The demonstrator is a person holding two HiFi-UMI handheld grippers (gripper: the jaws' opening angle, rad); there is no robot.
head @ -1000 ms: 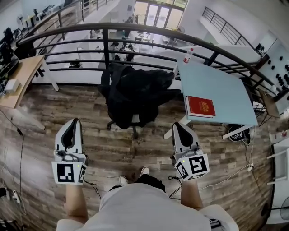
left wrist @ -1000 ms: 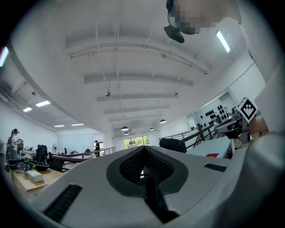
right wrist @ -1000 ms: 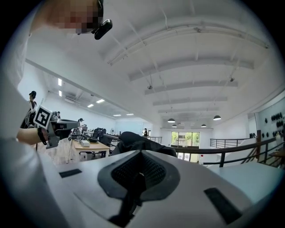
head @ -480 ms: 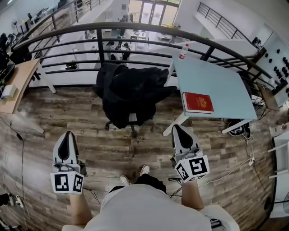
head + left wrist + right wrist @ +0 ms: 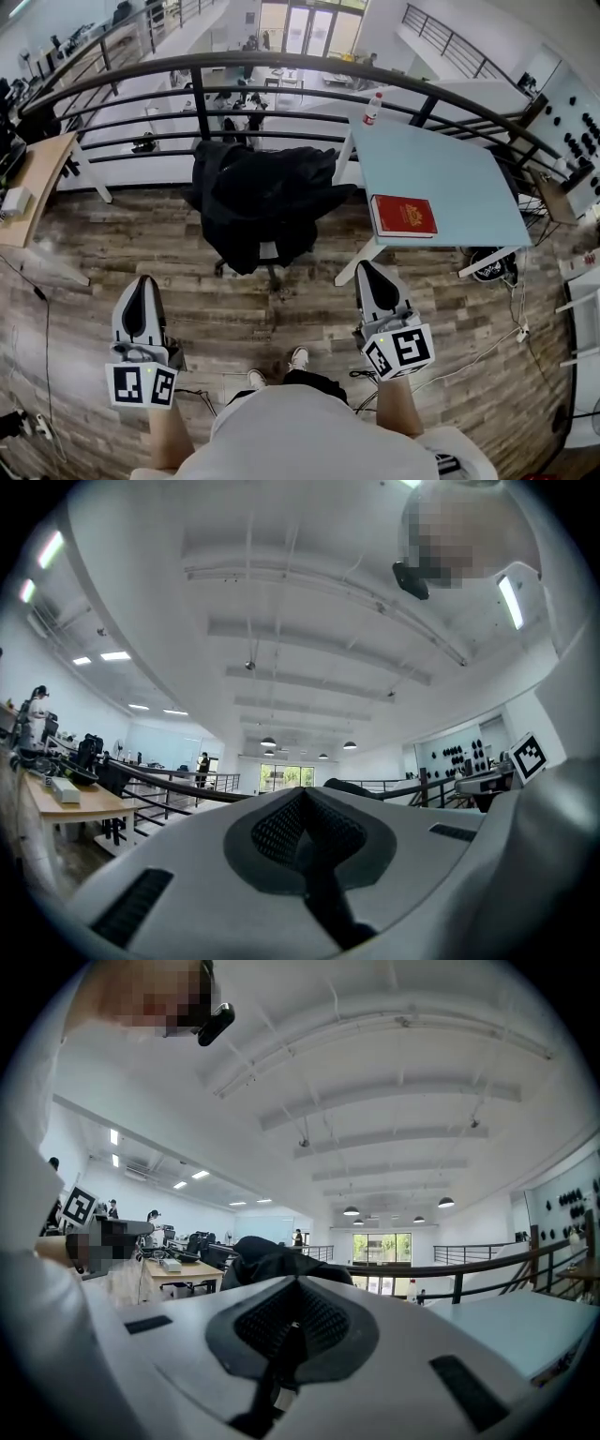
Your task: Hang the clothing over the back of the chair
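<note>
black clothing (image 5: 262, 202) draped over chair (image 5: 272, 251), both grippers closed, empty

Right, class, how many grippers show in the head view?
2. The left gripper hangs over the floor, lower left; the right gripper by a corner of the blue table. None seems hidden.
</note>
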